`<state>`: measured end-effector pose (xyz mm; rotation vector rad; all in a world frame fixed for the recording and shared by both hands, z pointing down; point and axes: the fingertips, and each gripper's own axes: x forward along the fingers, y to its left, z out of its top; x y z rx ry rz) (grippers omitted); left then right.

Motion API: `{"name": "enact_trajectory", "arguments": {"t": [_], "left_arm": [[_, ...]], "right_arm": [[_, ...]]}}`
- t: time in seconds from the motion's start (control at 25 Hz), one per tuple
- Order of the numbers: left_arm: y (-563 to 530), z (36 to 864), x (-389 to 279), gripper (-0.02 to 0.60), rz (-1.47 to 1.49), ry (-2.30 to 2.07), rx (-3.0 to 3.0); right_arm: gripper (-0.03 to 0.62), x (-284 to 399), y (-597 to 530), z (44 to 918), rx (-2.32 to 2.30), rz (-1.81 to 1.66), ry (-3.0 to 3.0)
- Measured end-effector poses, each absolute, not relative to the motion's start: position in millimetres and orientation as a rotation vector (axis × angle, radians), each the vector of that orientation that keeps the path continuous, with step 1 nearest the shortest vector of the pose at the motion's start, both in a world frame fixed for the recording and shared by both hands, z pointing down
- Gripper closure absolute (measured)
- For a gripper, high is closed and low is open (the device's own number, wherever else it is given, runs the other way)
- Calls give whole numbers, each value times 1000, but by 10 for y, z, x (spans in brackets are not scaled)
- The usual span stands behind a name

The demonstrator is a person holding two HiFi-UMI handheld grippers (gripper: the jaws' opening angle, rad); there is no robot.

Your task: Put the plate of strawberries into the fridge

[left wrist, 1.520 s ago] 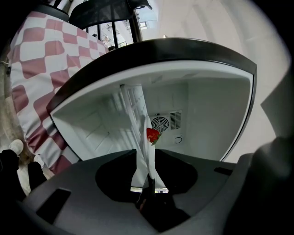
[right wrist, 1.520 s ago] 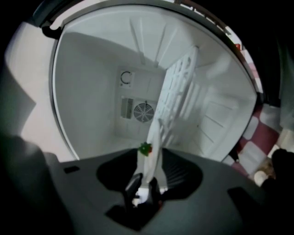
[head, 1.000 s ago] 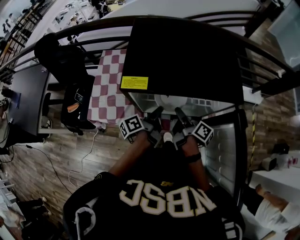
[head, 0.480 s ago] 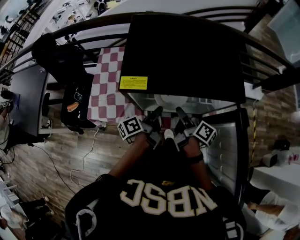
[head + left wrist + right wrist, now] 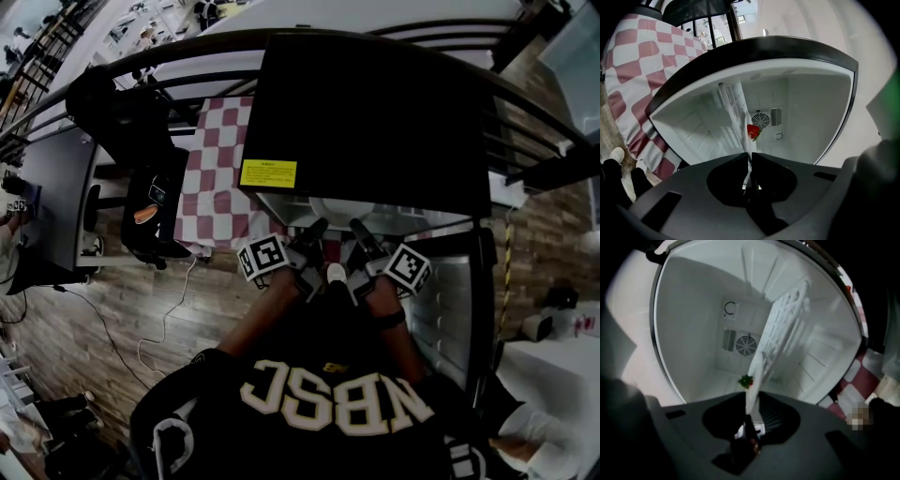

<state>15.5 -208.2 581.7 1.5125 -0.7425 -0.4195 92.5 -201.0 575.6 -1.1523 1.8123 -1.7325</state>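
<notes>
We see the thin white plate (image 5: 748, 157) only edge-on, so its load is hidden but for one red strawberry (image 5: 753, 131), and in the head view the black fridge top (image 5: 375, 112) covers its far part.

The fridge (image 5: 375, 122) stands open in front of me. Its white compartment (image 5: 811, 112) carries one white wire shelf (image 5: 785, 322). The plate (image 5: 753, 379) sits level with the front edge of that shelf; contact between the two cannot be confirmed. To my left, a bench (image 5: 220, 159) draped in a red-and-white checked cloth (image 5: 642, 70) adjoins the fridge. Below the bench, a thin cable (image 5: 165, 323) lies on the wood floor (image 5: 94, 319).
</notes>
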Motion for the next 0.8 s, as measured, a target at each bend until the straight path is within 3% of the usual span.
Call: {"name": "enact_trajectory", "arguments": {"t": [0.2, 0.8], "left_arm": [[-2112, 5833, 182, 543, -411, -743, 1511], [-2295, 5841, 222, 544, -397, -769, 1515]], "right_arm": [[534, 952, -2043, 5800, -1173, -1733, 1828], [543, 998, -2242, 5817, -1181, -1728, 1828]]}}
